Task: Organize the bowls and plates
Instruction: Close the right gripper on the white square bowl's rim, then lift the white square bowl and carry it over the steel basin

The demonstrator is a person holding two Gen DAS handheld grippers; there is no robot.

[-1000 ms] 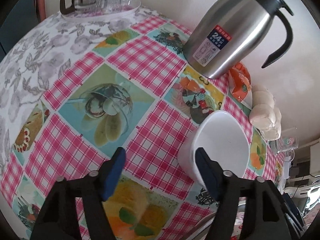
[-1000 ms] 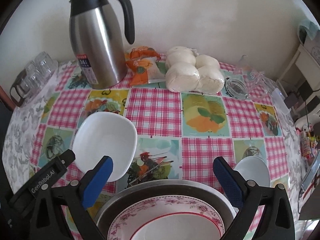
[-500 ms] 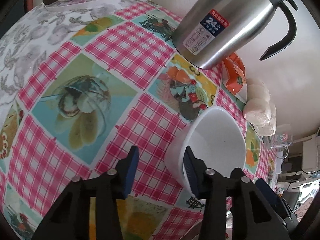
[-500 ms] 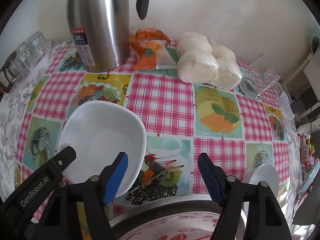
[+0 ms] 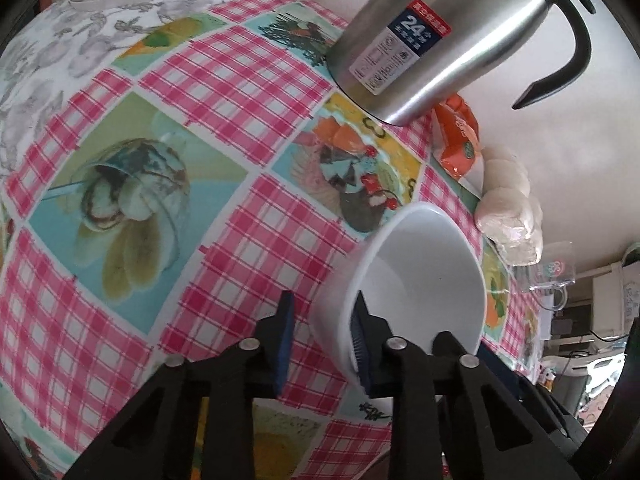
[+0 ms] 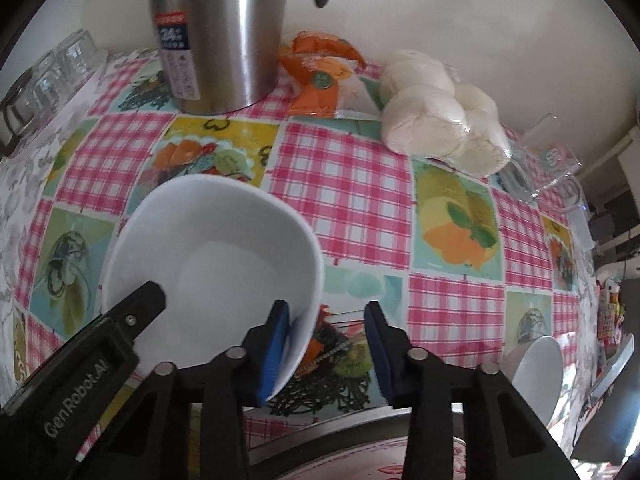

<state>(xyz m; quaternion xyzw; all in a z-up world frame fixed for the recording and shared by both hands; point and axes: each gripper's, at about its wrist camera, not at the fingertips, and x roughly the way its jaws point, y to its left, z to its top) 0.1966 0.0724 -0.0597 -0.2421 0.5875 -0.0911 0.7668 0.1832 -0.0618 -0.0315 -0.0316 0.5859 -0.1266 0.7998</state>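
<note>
Since both grippers straddled white rounded-square ceramic bowl [image 6: 208,256] rim, left gripper [image 5: 322,338] looked pinched on near-left wall, right gripper [image 6: 326,350] half-open, gripping nothing yet — probably steadying for lift.

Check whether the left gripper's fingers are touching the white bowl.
Touching. The left wrist view shows the left gripper straddling the white bowl: one blue finger lies against its inner wall; the outer finger shows a slight gap.

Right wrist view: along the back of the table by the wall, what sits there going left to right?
Upturned glasses → steel thermos jug → orange snack packet → bag of white buns → clear glass mug.
</note>
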